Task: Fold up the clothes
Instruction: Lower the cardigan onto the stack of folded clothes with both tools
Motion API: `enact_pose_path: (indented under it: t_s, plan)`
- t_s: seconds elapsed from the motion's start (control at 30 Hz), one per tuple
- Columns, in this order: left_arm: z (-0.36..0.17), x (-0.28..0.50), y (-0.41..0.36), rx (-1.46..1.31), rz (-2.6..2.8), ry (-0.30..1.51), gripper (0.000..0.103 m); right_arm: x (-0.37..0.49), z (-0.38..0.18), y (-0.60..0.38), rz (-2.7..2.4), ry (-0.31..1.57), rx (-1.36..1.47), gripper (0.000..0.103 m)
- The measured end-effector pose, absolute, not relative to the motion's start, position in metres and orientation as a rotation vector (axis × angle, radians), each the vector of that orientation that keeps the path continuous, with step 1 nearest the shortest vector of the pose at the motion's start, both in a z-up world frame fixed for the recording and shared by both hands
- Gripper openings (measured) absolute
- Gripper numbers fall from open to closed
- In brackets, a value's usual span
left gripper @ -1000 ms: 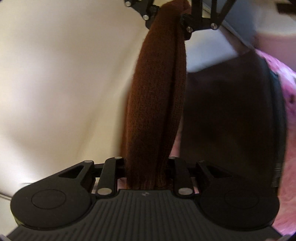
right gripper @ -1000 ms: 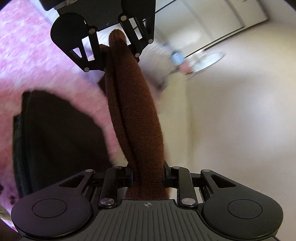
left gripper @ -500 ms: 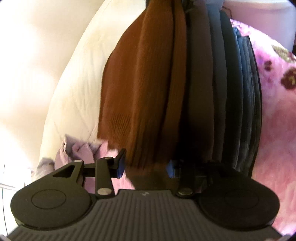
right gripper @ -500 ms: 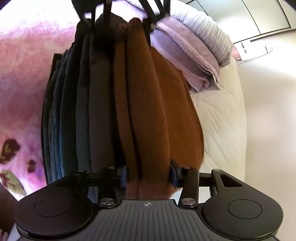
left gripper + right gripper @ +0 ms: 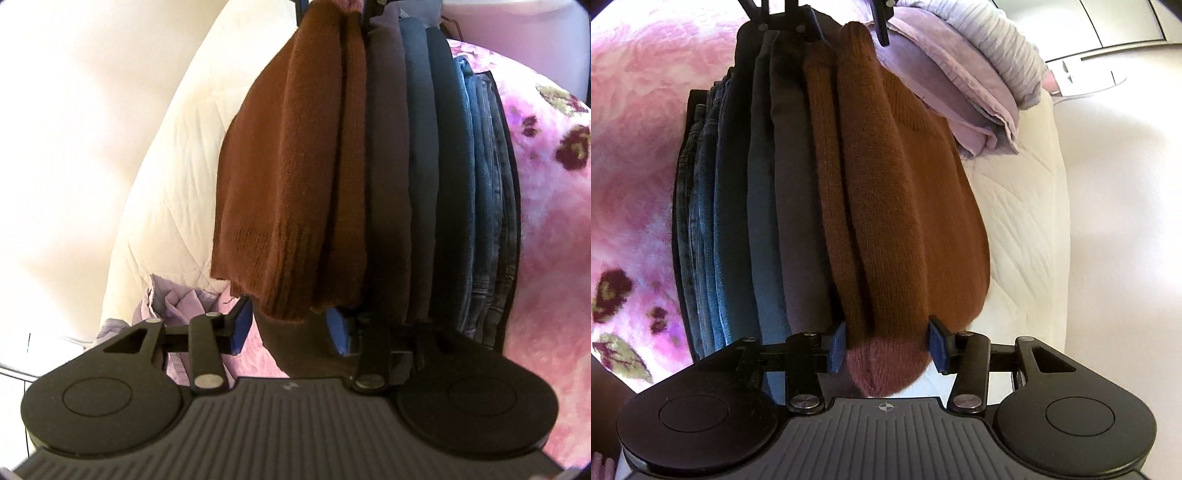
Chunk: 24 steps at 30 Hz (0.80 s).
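In the left wrist view, a cream quilted mattress (image 5: pixel 159 177) fills the left side, with a crumpled lilac cloth (image 5: pixel 173 306) lying near its lower edge, just beyond the left tongs (image 5: pixel 290 326). These tongs stand released: the blue pads (image 5: pixel 240 325) are spread apart on either side of the ribbed hem of a folded brown knit sweater (image 5: pixel 291 177), and neither pad presses the wool. The sweater lies as the top layer of a stack of folded clothes (image 5: pixel 443 184), against a grey-brown garment, then dark grey ones, then blue jeans (image 5: pixel 484 206). To the right of the stack lies a pink floral blanket (image 5: pixel 550 221). In the right wrist view the order runs the other way: the pink floral blanket (image 5: pixel 631 155) on the left, then the jeans (image 5: pixel 701 206) and the rest of the stack (image 5: pixel 764 184), then the brown sweater (image 5: pixel 897 192), with the cream mattress (image 5: pixel 1023 229) to its right. The right tongs (image 5: pixel 886 347) are also released, their blue pads (image 5: pixel 836 347) flanking the sweater's rounded fold with a slight gap at each side. Beyond the sweater, folded lilac and pale ribbed cloths (image 5: pixel 964 85) rest on the mattress, just beside the stack. The far end of the sweater sits between the opposite tongs' fingers in each view.
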<state>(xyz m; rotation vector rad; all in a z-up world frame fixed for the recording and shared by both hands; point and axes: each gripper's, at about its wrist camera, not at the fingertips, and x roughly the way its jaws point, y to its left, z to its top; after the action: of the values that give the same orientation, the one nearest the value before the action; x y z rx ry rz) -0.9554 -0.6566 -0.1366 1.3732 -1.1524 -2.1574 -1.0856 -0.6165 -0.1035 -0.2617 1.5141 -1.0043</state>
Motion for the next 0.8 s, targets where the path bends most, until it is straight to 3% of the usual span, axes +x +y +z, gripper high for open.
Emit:
enact_pose_path:
  t_s: [0.5,0.6,0.8]
  plan:
    - [-0.084,-0.923,-0.658,1.333,-2.227,-0.772,0.047,-1.104,-0.096,-0.594,-1.204,1.464,0.044,0.047]
    - [-0.068,-0.922,-0.664,1.280,-2.256,-0.658,0.048,-1.104,-0.082,-0.580,-1.299,1.343,0.175,0.047]
    - [-0.041,-0.933,-0.692,1.165,-2.295,-0.435,0.048,-1.121,-0.022,-0.578,-1.432,0.803,0.439,0.047]
